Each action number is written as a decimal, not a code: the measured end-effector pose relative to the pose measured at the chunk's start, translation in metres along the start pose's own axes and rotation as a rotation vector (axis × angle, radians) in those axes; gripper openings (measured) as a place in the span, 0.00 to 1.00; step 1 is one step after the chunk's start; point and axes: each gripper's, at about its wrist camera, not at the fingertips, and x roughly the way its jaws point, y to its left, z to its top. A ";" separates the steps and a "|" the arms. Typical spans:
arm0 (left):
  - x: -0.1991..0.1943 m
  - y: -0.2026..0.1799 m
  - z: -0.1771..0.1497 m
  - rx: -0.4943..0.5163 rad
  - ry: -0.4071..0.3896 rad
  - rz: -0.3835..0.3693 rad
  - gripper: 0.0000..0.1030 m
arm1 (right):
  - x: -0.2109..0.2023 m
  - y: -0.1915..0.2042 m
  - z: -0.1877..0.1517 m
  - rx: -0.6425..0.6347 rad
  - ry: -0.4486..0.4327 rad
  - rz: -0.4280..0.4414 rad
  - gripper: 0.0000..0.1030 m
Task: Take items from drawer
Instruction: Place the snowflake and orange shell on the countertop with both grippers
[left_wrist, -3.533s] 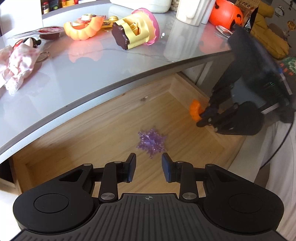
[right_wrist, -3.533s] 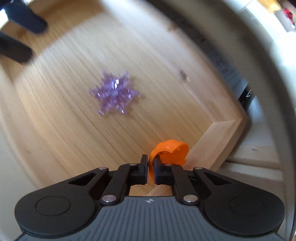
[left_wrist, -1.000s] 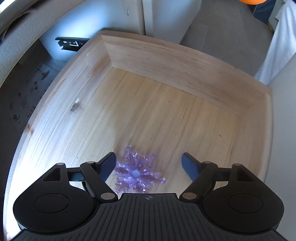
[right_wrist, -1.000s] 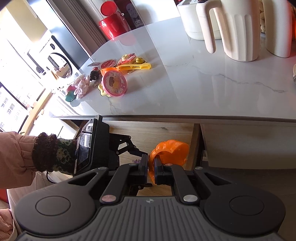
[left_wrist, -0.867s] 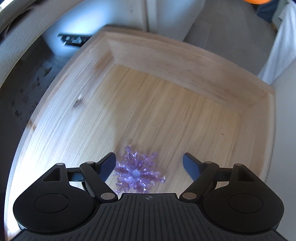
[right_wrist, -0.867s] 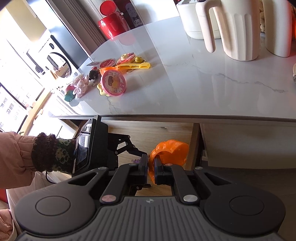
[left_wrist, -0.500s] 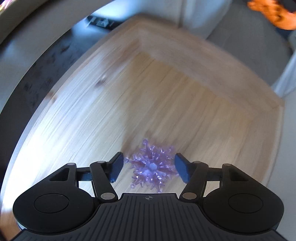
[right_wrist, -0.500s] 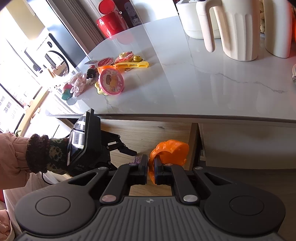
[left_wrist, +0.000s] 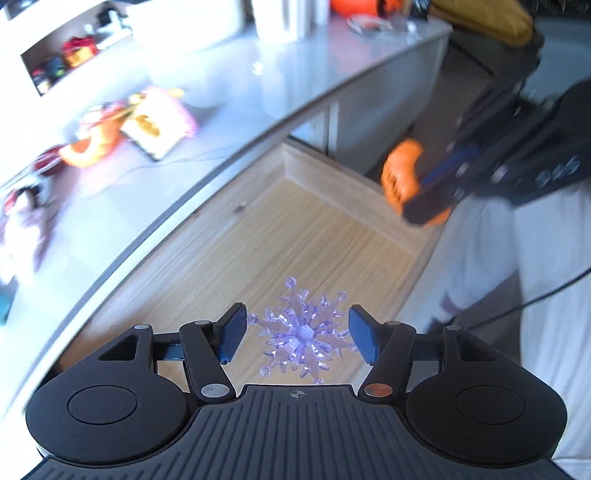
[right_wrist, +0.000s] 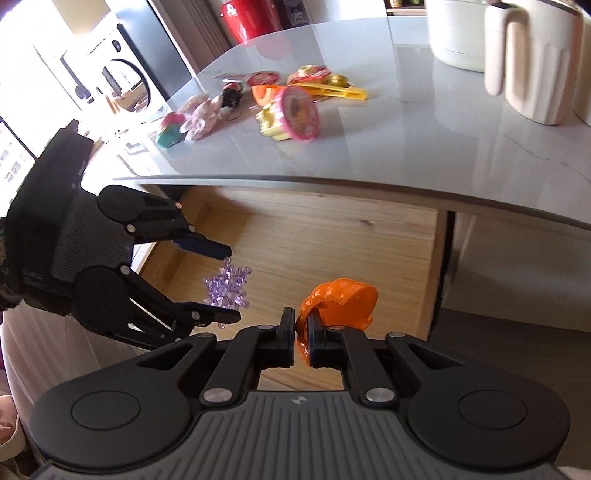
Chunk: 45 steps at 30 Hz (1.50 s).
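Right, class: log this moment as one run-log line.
left gripper: shut on purple snowflake | right gripper: shut on orange piece | wooden drawer: open

My left gripper (left_wrist: 297, 338): black ribbed body, silver screws, blue finger pads (left_wrist: 232, 332). Right gripper (right_wrist: 301, 334): same black build, crosshair mark, trailing cable.

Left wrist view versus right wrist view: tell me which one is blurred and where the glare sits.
Left wrist view: motion blur smears the countertop toys and the orange pumpkin-shaped toy, while the purple crystal snowflake between the left gripper jaws stays sharp. Right wrist view: mostly crisp, with blown-out window glare at the upper left and reflections on the glossy grey countertop.
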 end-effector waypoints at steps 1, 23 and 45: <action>-0.009 0.002 -0.009 -0.039 -0.021 0.000 0.64 | 0.001 0.009 -0.001 -0.011 0.002 0.001 0.06; 0.007 0.128 0.046 -0.434 -0.487 0.219 0.63 | -0.001 0.109 0.033 -0.128 -0.041 -0.082 0.06; -0.071 0.139 -0.083 -0.771 -0.554 0.226 0.61 | 0.003 0.107 0.126 -0.139 -0.173 -0.218 0.06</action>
